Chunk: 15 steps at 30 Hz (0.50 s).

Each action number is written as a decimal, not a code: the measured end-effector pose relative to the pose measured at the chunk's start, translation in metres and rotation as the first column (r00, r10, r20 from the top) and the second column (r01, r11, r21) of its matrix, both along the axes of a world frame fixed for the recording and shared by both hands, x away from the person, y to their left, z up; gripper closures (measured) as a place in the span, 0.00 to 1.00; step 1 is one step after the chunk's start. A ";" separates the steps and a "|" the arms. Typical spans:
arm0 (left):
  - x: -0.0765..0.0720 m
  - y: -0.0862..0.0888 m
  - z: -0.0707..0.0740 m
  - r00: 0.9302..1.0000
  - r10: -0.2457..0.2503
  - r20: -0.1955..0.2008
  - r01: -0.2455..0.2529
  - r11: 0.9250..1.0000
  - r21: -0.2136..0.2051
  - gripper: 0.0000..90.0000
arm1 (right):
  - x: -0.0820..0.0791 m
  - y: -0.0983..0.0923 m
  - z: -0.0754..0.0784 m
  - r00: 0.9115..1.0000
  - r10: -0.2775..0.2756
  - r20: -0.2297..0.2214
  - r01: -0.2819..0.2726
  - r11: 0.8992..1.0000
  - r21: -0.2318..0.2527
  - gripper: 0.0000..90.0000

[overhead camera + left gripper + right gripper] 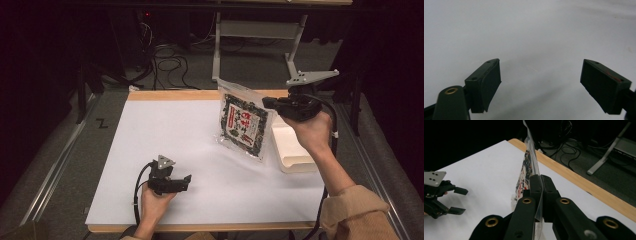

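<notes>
Right gripper [267,103] clamped on edge of clear snack bag [243,125], dark contents, red-and-white label, writing unreadable, held above white table [165,130] beside cream tray [290,147], left gripper [187,181] jaws apart, holding nothing

A shallow cream tray [295,152] is sitting at the right edge of the white tabletop [200,150] — a wooden strip is showing along its far side. Beyond, black cables [167,67] are lying on grey floor beside a metal stand [260,35].
</notes>
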State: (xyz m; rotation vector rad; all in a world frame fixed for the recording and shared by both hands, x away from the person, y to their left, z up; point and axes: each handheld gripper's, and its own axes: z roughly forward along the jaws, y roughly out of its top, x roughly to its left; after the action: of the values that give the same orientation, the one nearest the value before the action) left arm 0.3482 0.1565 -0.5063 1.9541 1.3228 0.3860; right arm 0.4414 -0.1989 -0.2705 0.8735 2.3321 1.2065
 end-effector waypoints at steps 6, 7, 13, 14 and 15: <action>-0.001 -0.004 0.000 1.000 -0.019 -0.006 0.019 1.000 0.009 0.19 | 0.000 -0.006 0.010 1.000 -0.022 0.010 0.022 1.000 -0.005 1.00; -0.001 -0.005 0.000 1.000 -0.020 -0.005 0.020 1.000 0.008 0.19 | 0.000 -0.008 0.012 1.000 -0.028 0.012 0.028 1.000 0.000 1.00; -0.002 -0.008 -0.001 0.999 -0.034 -0.005 0.034 0.999 -0.001 0.20 | 0.001 -0.019 0.022 0.998 -0.055 0.024 0.055 0.998 0.015 1.00; -0.002 -0.010 -0.001 0.999 -0.040 -0.003 0.040 0.999 0.025 0.20 | 0.001 -0.021 0.022 0.998 -0.053 0.028 0.052 0.998 0.022 1.00; -0.001 -0.011 -0.001 0.999 -0.041 -0.003 0.041 0.999 0.031 0.20 | 0.002 -0.022 0.023 0.998 -0.053 0.029 0.053 0.998 0.019 1.00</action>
State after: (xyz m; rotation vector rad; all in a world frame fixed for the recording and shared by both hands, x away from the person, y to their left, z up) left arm 0.3467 0.1453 -0.5071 2.0052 1.2827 0.3867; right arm 0.4430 -0.2210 -0.2476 0.9121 2.2635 1.2130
